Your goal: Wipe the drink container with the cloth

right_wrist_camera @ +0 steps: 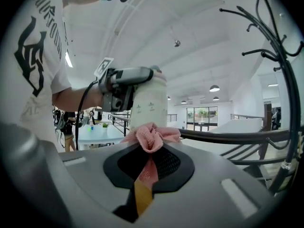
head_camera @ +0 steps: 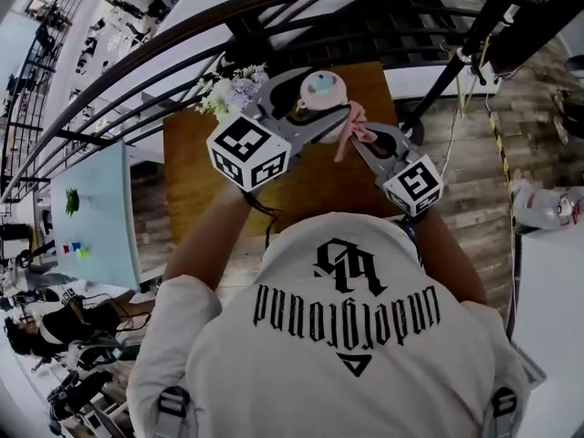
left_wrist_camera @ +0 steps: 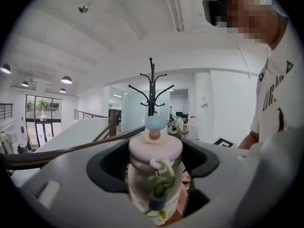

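Wood-topped surface (head_camera: 192, 190) spreads beneath both tools, and we hold the work above it. Our left tool (left_wrist_camera: 154, 184) is clamped on the drink container (left_wrist_camera: 155, 167), a clear bottle with a pink lid, a pale blue knob on top and a green looped strap hanging down its front. The jaws press its body from either side, and it stands upright between them.

Our right tool (right_wrist_camera: 150, 151) is closed on a pink cloth (right_wrist_camera: 151, 137). The cloth's bunched end sticks out past the jaw tips while its tail runs back between them. Straight ahead of the right tool, that bunch sits at the bottle's pale side, just beside it or touching; we cannot tell which. From the head view, the cloth hangs on the right-tool side of the bottle, between the two tools.

Beyond the left tool's tips, a bunch of pale flowers (head_camera: 230, 89) stands at the surface's far edge. Farther out past both tools runs a dark curved railing (head_camera: 128, 62). A black coat stand (left_wrist_camera: 151, 87) rises behind the bottle, under a white ceiling with round lamps.
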A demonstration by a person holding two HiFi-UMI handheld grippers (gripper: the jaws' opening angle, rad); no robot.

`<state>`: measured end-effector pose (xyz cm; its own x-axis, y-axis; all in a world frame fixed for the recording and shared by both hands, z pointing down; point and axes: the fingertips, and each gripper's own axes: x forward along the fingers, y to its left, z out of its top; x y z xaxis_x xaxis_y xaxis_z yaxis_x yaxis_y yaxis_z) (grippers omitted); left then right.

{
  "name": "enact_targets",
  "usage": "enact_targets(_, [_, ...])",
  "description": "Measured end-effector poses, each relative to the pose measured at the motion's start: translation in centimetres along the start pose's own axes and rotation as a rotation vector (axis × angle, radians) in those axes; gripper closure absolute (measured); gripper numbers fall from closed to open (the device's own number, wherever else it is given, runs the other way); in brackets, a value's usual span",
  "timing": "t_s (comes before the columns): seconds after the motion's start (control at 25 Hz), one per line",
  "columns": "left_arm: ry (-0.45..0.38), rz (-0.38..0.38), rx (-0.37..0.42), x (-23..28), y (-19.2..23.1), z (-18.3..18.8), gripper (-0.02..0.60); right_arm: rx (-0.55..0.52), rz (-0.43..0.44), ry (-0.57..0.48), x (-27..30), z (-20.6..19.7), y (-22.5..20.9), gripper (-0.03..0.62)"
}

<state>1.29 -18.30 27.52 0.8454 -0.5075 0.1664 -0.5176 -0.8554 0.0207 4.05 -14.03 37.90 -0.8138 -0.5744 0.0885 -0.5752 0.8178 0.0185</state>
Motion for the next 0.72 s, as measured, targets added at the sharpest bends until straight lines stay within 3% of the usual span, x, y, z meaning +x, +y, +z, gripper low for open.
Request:
enact_targets(0.2, [0.019,0.062,0.038,-0.7,0.5,-0.4,0.198,-0.023,-0.031,-0.027,0.8,1.8,1.1,0.568])
enact_targets(0.44, [0.01,0.071,-0.02,-1.0,1.0,-1.2,0.199,-0.073,-0.061,-0.113,0.7,8.4,2.6,0.568])
enact_targets(0.72, [-0.001,0.088,-0.024,-2.0,1.8,0.1,0.198,-0.039,-0.065,-0.08,2.3,5.1,4.2,0.568])
